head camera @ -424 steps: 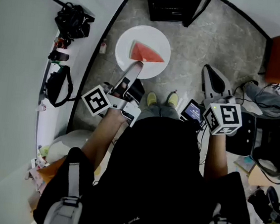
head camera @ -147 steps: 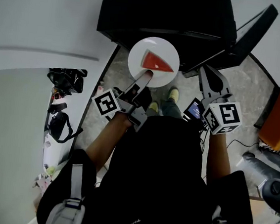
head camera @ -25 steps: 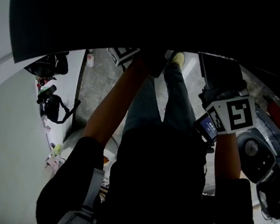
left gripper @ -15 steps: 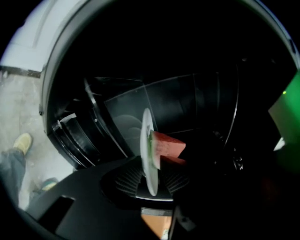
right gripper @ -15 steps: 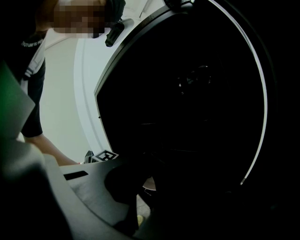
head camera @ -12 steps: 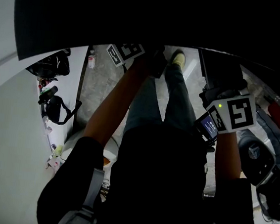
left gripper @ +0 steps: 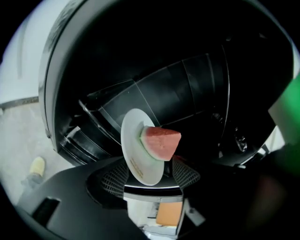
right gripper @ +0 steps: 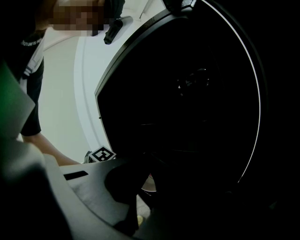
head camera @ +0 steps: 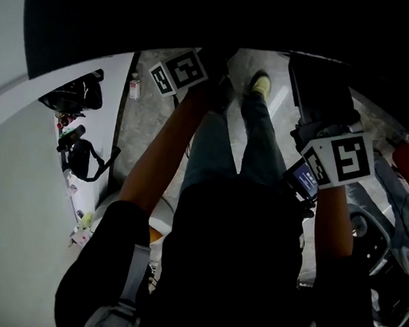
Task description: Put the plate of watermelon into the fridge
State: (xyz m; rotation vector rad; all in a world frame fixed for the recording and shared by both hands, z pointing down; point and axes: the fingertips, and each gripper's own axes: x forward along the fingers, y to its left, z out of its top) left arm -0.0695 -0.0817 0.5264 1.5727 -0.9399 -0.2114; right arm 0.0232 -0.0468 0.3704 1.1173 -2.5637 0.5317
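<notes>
The plate point(left gripper: 133, 150) is inside the open fridge point(left gripper: 197, 79), a white disc against the black cavity. On it lies one wedge of watermelon point(left gripper: 161, 143), red flesh with a pale green rind edge against the plate. In my left gripper view the plate shows almost on edge, since that view is turned sideways: the floor point(left gripper: 18, 136) and a yellow shoe point(left gripper: 36, 165) lie at its left. My left gripper point(left gripper: 150, 177) has just been opening its jaws. They now stand spread, with the meshed pads point(left gripper: 115, 178) on either side of the plate's near rim and neither clamped on it. Behind the plate I make out faint lines of glass shelves point(left gripper: 154, 93), but what the plate rests on is lost in the dark. In the head view the fridge is a black mass across the top that hides the front of my left gripper, leaving only its marker cube point(head camera: 181, 70) showing. My right gripper point(head camera: 319, 98) is up by the fridge's right side, well apart from the plate. Its own view is nearly all black, with one grey jaw dimly lit and the other lost, so I cannot tell whether those jaws are spread or together, or whether they touch anything.
</notes>
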